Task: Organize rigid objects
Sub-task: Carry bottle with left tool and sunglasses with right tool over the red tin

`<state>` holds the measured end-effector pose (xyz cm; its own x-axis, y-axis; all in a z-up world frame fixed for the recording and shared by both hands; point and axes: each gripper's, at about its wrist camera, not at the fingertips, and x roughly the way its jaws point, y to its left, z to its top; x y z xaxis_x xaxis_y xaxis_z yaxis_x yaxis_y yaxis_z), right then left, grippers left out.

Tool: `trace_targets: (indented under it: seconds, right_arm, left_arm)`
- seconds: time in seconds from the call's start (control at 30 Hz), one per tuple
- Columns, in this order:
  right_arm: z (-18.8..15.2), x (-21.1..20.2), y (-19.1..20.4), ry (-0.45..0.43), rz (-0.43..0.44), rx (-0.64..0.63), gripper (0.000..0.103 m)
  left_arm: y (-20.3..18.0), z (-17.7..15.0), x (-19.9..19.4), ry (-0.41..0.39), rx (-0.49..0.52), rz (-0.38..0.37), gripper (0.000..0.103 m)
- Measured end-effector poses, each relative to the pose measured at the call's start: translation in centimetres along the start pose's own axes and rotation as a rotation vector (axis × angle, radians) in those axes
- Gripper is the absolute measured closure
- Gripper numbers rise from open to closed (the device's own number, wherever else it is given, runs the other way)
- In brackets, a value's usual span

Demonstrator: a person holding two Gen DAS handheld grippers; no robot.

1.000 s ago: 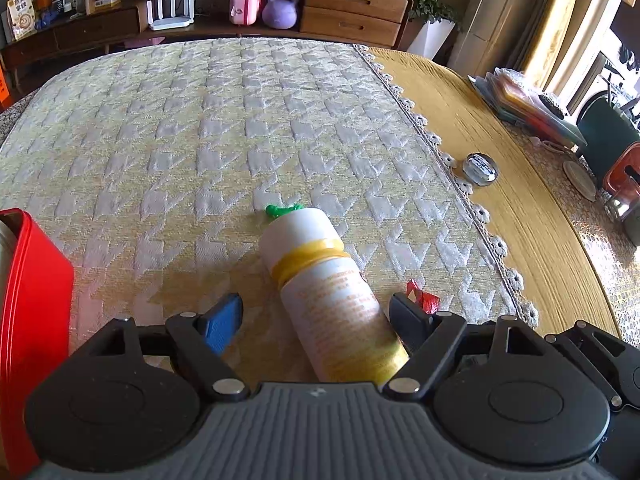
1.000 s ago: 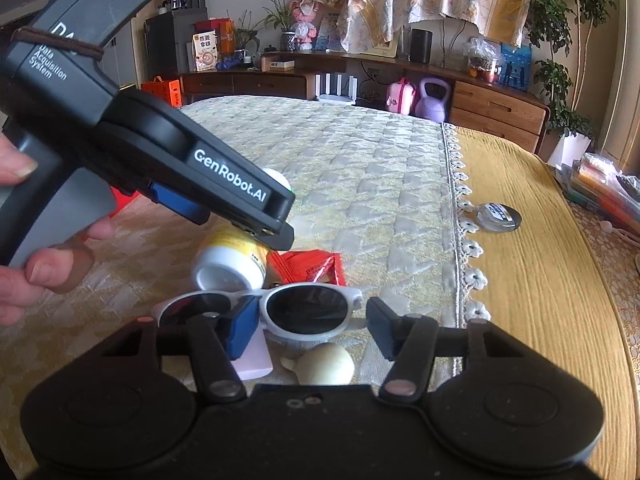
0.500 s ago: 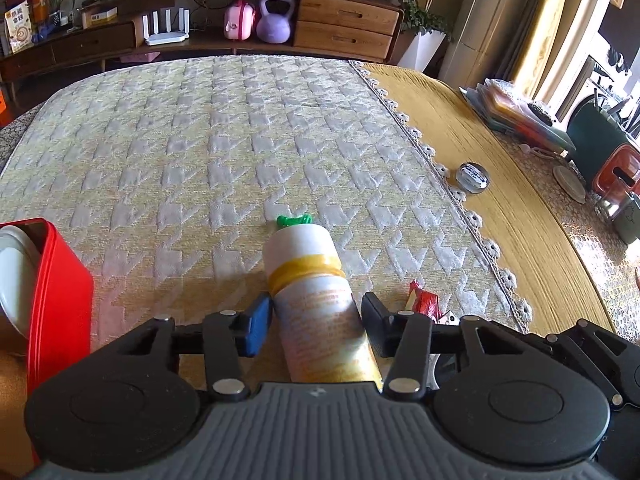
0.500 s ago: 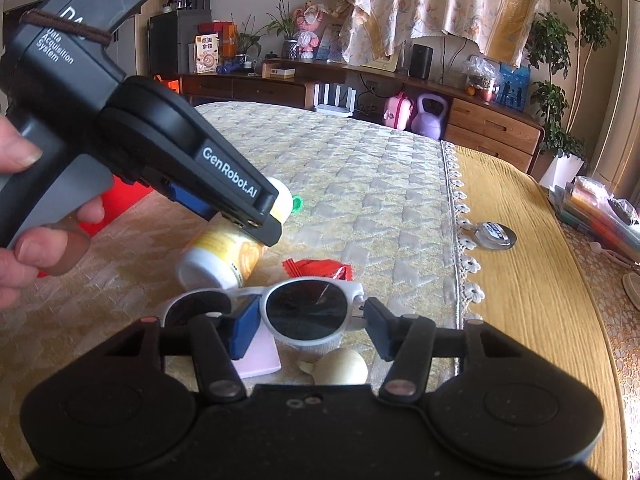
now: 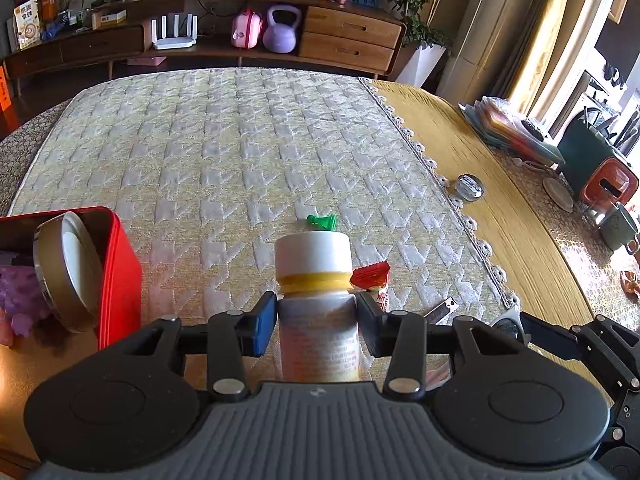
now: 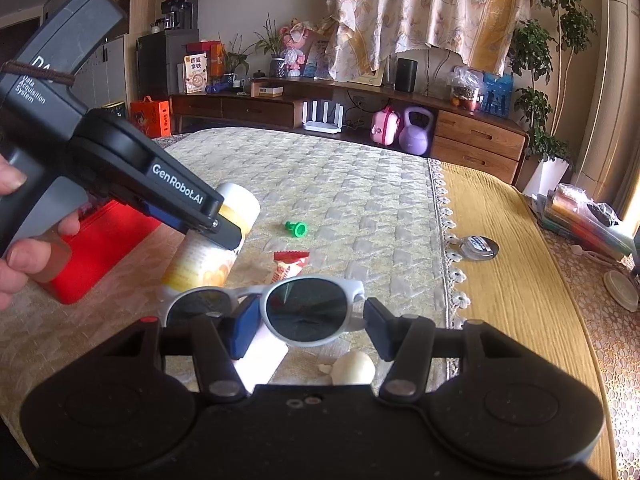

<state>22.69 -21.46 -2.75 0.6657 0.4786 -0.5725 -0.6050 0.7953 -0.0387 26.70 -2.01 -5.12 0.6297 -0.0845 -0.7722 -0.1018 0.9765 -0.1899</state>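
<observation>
A white bottle (image 5: 316, 280) with a yellow band and white cap sits between the pads of my left gripper (image 5: 316, 320). Its jaws are closing, and the pads press on the bottle's sides. In the right wrist view the bottle (image 6: 208, 256) hangs tilted under the left gripper (image 6: 224, 228), clear of the cloth. My right gripper (image 6: 306, 320) is shut on one lens of pale-framed sunglasses (image 6: 308, 304) and holds them above the table. At the left stands a red box (image 5: 120, 272) with a round tin lid (image 5: 68, 272) inside.
On the quilted cloth lie a green plastic piece (image 5: 322, 222), a red snack packet (image 5: 372, 274), a garlic bulb (image 6: 354, 366) and a pale flat block (image 6: 260, 356). A round metal tape measure (image 5: 469, 187) lies on the yellow cloth. Books are stacked at the far right.
The left jaws came together on the bottle and raised it off the cloth, tilted. The right gripper rose a little with the sunglasses still held.
</observation>
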Motion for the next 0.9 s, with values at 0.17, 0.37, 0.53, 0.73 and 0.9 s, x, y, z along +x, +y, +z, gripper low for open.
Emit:
trace_targets:
  seconds: [0.17,0.37,0.53,0.73,0.9]
  right_arm:
    - [0.1,-1.3,0.5,-0.01,-0.01,0.008,0.047]
    - [0.3,-3.2,1.7,-0.03,-0.018,0.001,0.047]
    - [0.6,-4.4,2.4,-0.041,-0.031,-0.004,0.047]
    - [1.7,-5.6,3.6,-0.063,-0.024,-0.015,0.047]
    - [2.9,-6.0,5.2,-0.084,-0.001,-0.023,0.047]
  left_arm:
    - [0.6,-0.6,-1.7,-0.018,0.004,-0.011,0.061]
    - [1.5,-1.4,-4.2,-0.05,-0.009,-0.037,0.061]
    - [2.4,-1.9,-6.5,-0.082,-0.027,-0.053,0.061]
    - [4.1,-2.1,-9.7,-0.109,-0.037,-0.071,0.061]
    - [6.3,-1.9,-12.2,-0.126,-0.052,-0.063,0.061]
